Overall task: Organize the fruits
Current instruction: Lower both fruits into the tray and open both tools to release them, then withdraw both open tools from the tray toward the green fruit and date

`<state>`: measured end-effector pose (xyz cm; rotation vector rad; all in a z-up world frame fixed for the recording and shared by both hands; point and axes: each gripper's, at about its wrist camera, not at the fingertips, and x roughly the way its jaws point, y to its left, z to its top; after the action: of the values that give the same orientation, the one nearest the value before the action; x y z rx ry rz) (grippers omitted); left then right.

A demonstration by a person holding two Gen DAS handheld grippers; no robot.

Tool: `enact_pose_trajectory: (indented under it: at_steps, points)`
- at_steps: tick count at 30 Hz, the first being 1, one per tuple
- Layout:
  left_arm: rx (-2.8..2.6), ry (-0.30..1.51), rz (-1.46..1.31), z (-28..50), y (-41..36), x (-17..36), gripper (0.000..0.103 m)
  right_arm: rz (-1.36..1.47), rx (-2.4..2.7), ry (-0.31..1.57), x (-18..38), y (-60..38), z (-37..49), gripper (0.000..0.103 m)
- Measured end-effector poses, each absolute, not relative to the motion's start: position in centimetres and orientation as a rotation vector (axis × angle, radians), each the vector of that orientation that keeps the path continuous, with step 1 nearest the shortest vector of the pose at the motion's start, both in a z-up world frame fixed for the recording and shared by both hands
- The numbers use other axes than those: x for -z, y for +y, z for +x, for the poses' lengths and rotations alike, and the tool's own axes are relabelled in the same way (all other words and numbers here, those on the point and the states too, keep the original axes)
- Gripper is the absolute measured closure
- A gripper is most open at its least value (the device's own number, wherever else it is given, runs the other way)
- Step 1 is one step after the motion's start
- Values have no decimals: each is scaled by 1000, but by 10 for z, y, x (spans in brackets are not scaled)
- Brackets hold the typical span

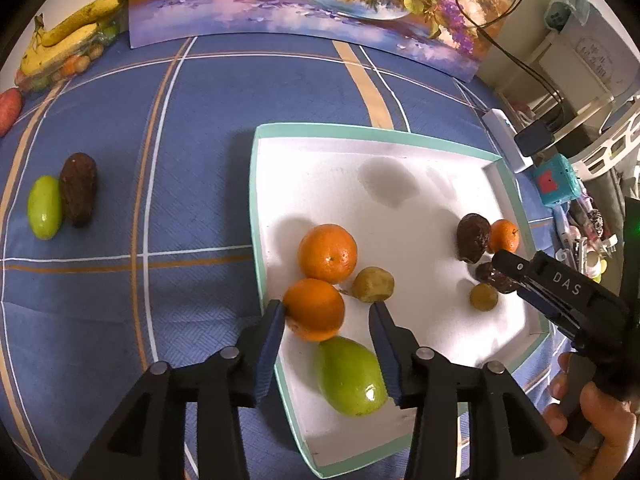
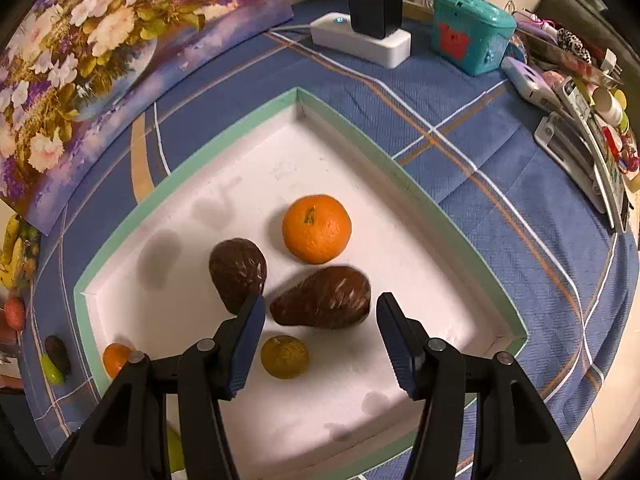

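The right hand-held gripper (image 2: 320, 312), jaws spread and empty, hovers over the brown pear-shaped fruit (image 2: 320, 298), whose long axis lies crosswise between its fingers.

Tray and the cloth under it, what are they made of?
Tray: looks like cardboard or paperboard, a box lid perhaps. Matte white inside, mint-green rim, with folded seams at the corners and grey smudges on the floor.
Cloth: woven fabric, matte blue with white and tan plaid lines; a fine weave texture and soft creases show. Fibre type cannot be told.
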<state>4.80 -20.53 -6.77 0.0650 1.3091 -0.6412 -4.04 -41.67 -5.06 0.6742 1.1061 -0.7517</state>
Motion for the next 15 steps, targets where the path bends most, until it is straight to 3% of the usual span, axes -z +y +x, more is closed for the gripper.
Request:
enact_pose_trajectory:
  at_steps: [15]
  points:
    - [559,1240,8,63,-177,39,45,646,722,1044,24,-411,-36,44]
